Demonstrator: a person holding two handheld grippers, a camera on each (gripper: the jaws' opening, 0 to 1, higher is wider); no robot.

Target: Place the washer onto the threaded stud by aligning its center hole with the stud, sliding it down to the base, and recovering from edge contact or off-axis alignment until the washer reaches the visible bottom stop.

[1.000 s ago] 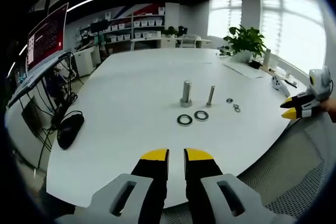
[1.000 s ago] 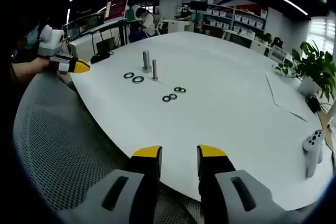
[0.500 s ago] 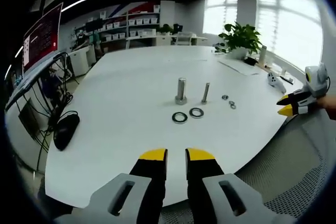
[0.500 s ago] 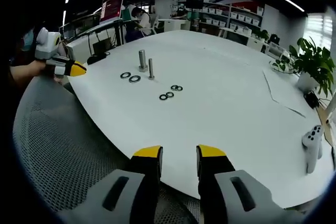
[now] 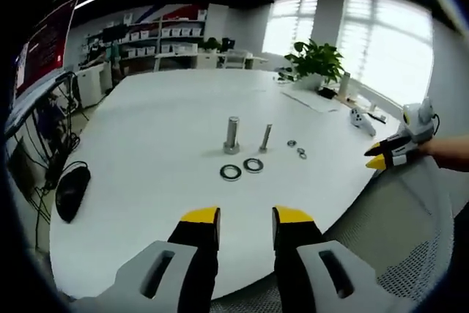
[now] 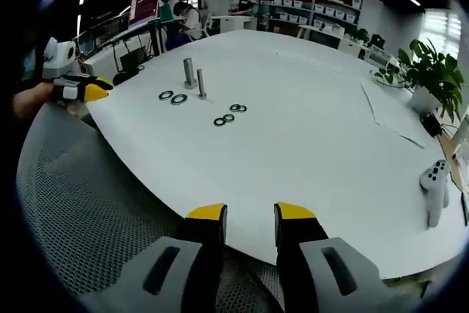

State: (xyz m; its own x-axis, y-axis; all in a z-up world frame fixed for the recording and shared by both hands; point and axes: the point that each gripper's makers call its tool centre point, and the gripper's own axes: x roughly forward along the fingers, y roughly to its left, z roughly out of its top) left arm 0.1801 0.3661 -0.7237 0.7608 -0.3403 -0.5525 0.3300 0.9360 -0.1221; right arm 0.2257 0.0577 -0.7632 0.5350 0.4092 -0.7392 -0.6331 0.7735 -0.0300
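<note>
On the white table (image 5: 146,122) stand a thick threaded stud (image 5: 232,135) and a thinner stud (image 5: 265,138). Two large dark washers (image 5: 230,172) (image 5: 253,165) lie flat just in front of them, and small washers (image 5: 292,143) lie to the right. My left gripper (image 5: 246,218) hovers open at the near table edge, well short of the washers, holding nothing. My right gripper (image 6: 250,214) is open and empty over another edge, far from the studs (image 6: 188,72) and large washers (image 6: 165,96). Each gripper shows in the other's view: the right gripper (image 5: 381,155), the left gripper (image 6: 84,91).
A black mouse (image 5: 71,192) lies at the table's left edge. A white controller (image 6: 434,188) stands near the right edge, with a potted plant (image 6: 429,78) and a paper sheet (image 6: 388,115) beyond. A grey mesh chair (image 6: 88,203) sits below my right gripper. Shelves line the back wall.
My left gripper's jaws have spread wider apart. Both views have shifted a little with the hands. The studs and washers lie as before, and the right jaws keep the same gap.
</note>
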